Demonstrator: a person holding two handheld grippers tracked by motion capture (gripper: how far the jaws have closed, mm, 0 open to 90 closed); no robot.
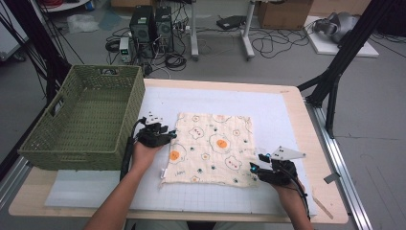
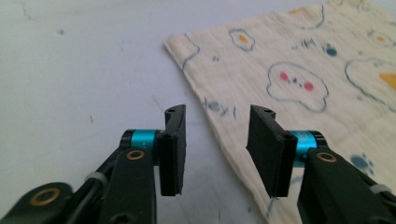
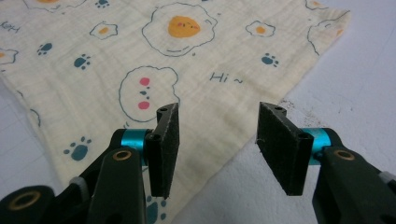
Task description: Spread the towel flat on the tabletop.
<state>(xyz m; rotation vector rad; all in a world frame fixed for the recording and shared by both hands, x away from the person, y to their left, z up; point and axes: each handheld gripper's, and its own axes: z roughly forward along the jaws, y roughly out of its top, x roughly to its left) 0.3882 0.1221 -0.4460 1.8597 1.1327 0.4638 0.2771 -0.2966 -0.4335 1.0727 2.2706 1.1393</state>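
On the table [image 1: 297,103] — one cloth [image 1: 210,148], two tools

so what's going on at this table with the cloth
A person holds a gripper in each hand over a printed cloth lying flat on the white mat. The left gripper sits open at the cloth's left edge, the right gripper open at its near right corner. Neither has pinched the fabric yet. A green woven basket stands to the left.
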